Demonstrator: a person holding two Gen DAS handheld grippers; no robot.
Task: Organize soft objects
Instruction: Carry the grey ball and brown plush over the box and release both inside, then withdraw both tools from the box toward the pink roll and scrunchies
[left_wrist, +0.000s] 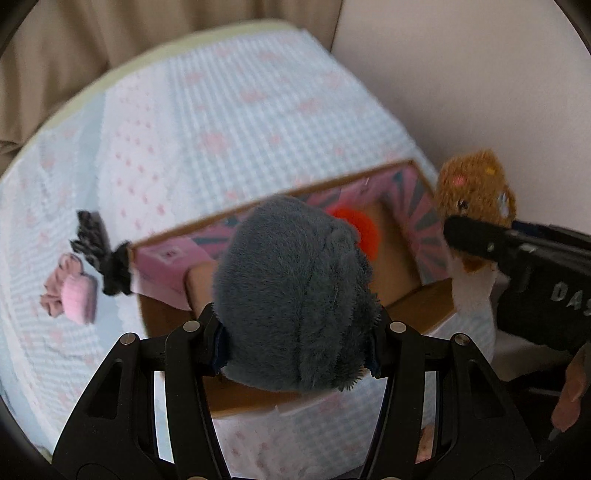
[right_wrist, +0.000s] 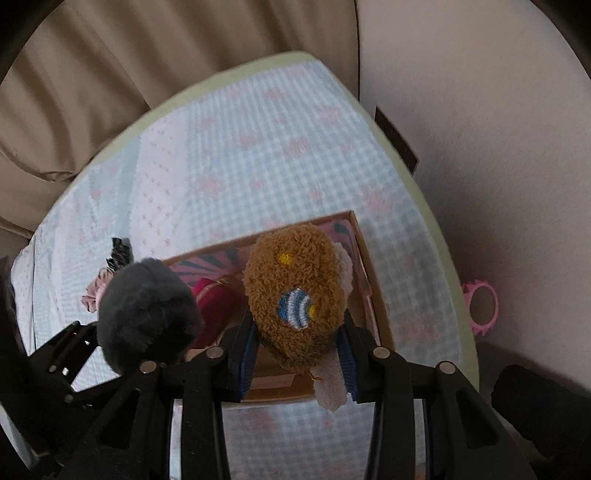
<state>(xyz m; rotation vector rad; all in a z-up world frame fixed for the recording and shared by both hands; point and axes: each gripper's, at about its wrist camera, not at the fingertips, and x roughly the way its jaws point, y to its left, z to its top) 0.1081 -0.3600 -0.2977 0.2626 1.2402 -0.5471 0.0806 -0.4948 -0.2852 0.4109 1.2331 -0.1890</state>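
My left gripper (left_wrist: 295, 336) is shut on a grey furry plush (left_wrist: 291, 295) and holds it above an open cardboard box (left_wrist: 424, 302) with a pink lining. A red-orange soft item (left_wrist: 360, 225) lies in the box. My right gripper (right_wrist: 297, 354) is shut on a brown woolly plush (right_wrist: 295, 291) with a blue-white patch, over the box's right half (right_wrist: 373, 295). The grey plush also shows in the right wrist view (right_wrist: 144, 314), and the brown plush in the left wrist view (left_wrist: 472, 188).
The box stands on a bed with a light blue and pink checked cover (left_wrist: 221, 122). A black scrunchie (left_wrist: 99, 251) and a pink soft bundle (left_wrist: 70, 291) lie left of the box. Beige curtains (right_wrist: 110, 92) hang behind. A pink ring toy (right_wrist: 482, 306) lies beside the bed at the right.
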